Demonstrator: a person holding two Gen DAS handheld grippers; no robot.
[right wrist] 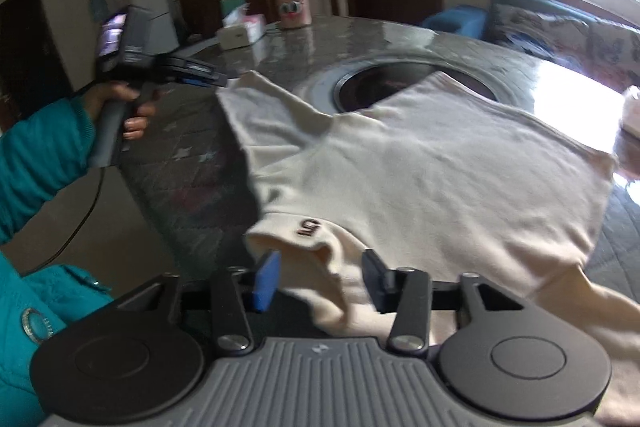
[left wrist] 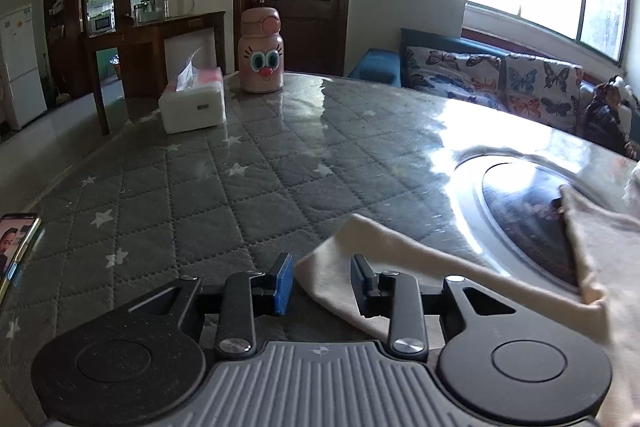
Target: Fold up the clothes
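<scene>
**Garment spread on desk, cloth between both sets of jaws**

Garment [right wrist: 420,163], cream, lies spread flat on the quilted grey desk [left wrist: 200,187], its far part lying over the dark round inset [left wrist: 524,211] in the desk top. A near folded edge carries small dark lettering.

Left gripper [left wrist: 322,285]: jaws partly open. A cream corner of the garment lies between them, under the right finger; the blue pad [left wrist: 285,283] stands just clear of the cloth edge. No pinch visible.

Right gripper [right wrist: 318,281]: jaws partly open, a bunched fold of the garment between them. Whether the pads press on it, cannot tell; view blurred.

Pose: both grippers tilt downward toward the desk. From the right wrist view, a hand [right wrist: 120,107] in a teal sleeve [right wrist: 36,155] grips the left tool's handle at the garment's left corner.
</scene>
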